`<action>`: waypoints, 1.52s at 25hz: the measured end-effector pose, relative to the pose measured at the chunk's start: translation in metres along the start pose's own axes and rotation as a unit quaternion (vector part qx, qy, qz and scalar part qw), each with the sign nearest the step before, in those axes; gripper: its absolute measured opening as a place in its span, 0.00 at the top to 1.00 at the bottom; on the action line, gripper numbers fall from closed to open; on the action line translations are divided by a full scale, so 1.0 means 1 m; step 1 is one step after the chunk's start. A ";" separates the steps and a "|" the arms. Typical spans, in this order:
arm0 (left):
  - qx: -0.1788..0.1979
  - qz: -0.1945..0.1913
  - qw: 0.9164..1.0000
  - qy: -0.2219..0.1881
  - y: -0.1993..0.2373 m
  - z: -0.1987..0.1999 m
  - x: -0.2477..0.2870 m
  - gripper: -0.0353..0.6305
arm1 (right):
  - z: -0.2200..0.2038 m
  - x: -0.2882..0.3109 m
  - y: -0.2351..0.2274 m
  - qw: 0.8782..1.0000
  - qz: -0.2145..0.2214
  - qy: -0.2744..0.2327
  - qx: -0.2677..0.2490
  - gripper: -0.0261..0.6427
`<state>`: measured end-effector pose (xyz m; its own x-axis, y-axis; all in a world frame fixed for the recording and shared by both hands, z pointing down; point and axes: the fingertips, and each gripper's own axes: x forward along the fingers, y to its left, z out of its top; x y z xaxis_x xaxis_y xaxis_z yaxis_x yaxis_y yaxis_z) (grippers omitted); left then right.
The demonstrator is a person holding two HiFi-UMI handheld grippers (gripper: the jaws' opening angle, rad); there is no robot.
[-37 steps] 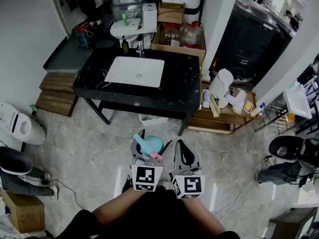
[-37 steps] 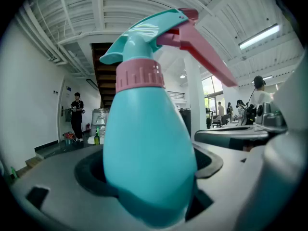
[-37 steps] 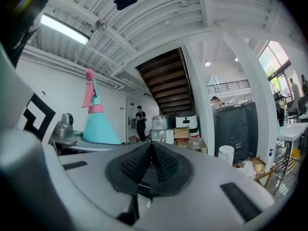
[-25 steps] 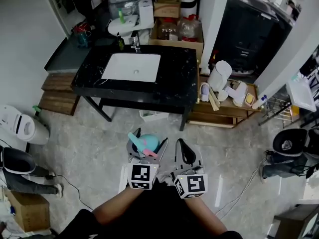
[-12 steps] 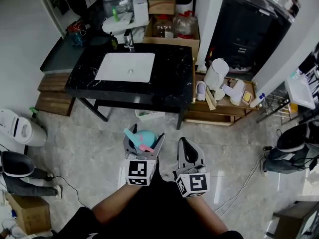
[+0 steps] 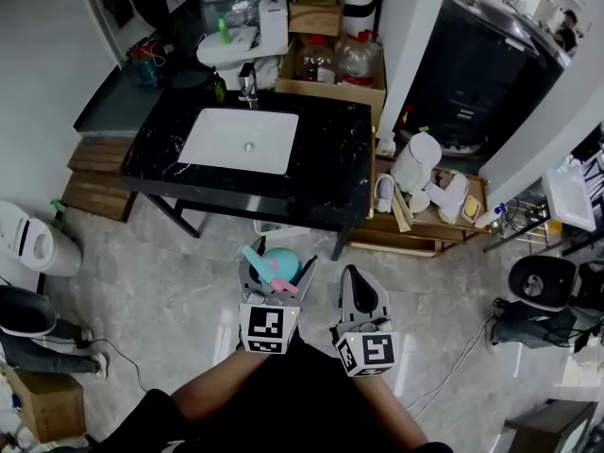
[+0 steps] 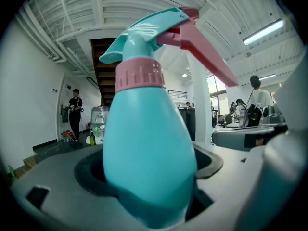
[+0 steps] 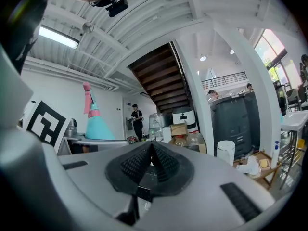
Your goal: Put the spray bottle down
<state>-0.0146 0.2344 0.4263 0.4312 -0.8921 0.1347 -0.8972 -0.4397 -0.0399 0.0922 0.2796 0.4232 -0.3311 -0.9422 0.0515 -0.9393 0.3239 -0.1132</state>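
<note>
Evidently for setting down upright, the left gripper (image 6: pixel 276 264) clamps the teal, pink-triggered plastic spray bottle (image 7: pixel 144 143); the right gripper (image 6: pixel 353 274) has its jaws together, empty.

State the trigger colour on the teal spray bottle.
Pink trigger; clearest in the left gripper view.

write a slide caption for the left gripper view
Left gripper shut on the teal-and-pink spray bottle.

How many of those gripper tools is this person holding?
2. The left gripper, at the head view's left, is shut on a teal spray bottle. The right gripper, just beside it, is shut and empty. None seem hidden.
</note>
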 end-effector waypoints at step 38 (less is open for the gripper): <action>-0.016 -0.104 0.994 0.039 0.158 0.019 0.316 0.30 | 0.015 0.336 -0.088 0.996 -0.063 0.066 -0.019 0.95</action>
<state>-0.0180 -0.1190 0.4436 0.6005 -0.7709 0.2125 -0.7924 -0.6093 0.0290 0.0644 -0.0670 0.4356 -0.2167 -0.9568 0.1936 -0.9761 0.2090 -0.0598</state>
